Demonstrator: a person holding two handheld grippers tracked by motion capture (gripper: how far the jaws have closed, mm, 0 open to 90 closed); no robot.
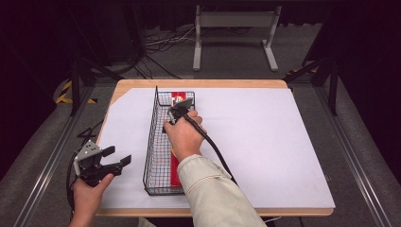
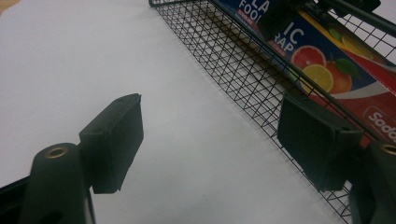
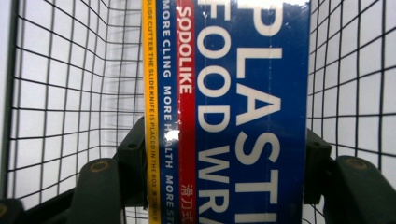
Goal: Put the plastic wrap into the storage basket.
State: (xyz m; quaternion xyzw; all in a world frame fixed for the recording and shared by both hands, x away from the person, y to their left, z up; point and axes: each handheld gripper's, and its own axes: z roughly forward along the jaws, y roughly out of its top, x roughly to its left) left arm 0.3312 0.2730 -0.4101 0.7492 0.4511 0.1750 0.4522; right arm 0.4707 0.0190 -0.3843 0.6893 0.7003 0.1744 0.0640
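**Right gripper clamped on plastic food wrap box inside wire basket**

The plastic food wrap box lies lengthwise in the black wire basket, which stands left of centre on the white table cover. The right gripper is lowered into the far half of the basket. In the right gripper view its jaws stand on either side of the box, pads against its long edges, pinching it across its width.

The left gripper hovers over the table's near left corner, just left of the basket, jaws spread with nothing between them.

Step in hand, as judged: grasp secured on the box at its far end, either for lifting out or just after setting in. A lift next would call for a straight vertical pull, keeping the long box level so that its near end clears the basket wall. The left gripper may need to steady the basket rim.
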